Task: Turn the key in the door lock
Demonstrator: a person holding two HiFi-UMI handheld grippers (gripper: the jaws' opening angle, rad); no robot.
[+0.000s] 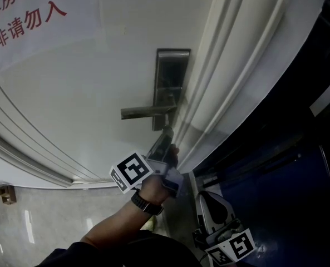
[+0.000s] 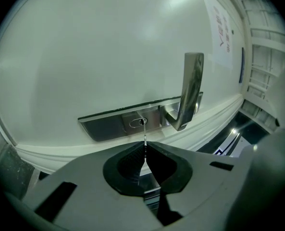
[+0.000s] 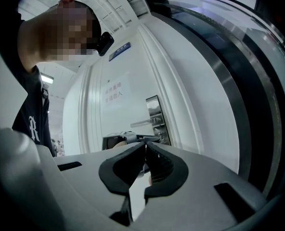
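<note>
A paper sign [image 1: 28,13] with red writing is stuck high on the left of the white door [image 1: 70,104]. Next comes the metal lever handle [image 1: 144,112], which sticks out to the left from the long lock plate [image 1: 173,71].

Just under the handle, the left gripper [image 1: 167,132] reaches up to the bottom end of the plate. In the left gripper view its jaws are pressed tight on the key [image 2: 144,137]. The front of the key is at the keyhole [image 2: 141,122], and it looks like it is already in.

The key is thin, flat and light. It is hard metal, so it will not squash, but I think it could bend or slip sideways if it is twisted too fast. The best place to hold it is the wide back end, flat between the two pads, and that is how it seems to be held now.

The key points straight at the door. Its long way runs from the jaws into the keyhole, so turning means rolling the gripper around that line, not pushing up or down. The lock may push back a little.

Far to the right and lower down, away from the door, is the right gripper [image 3: 145,147]. Its jaw tips are touching and there is nothing between them.
</note>
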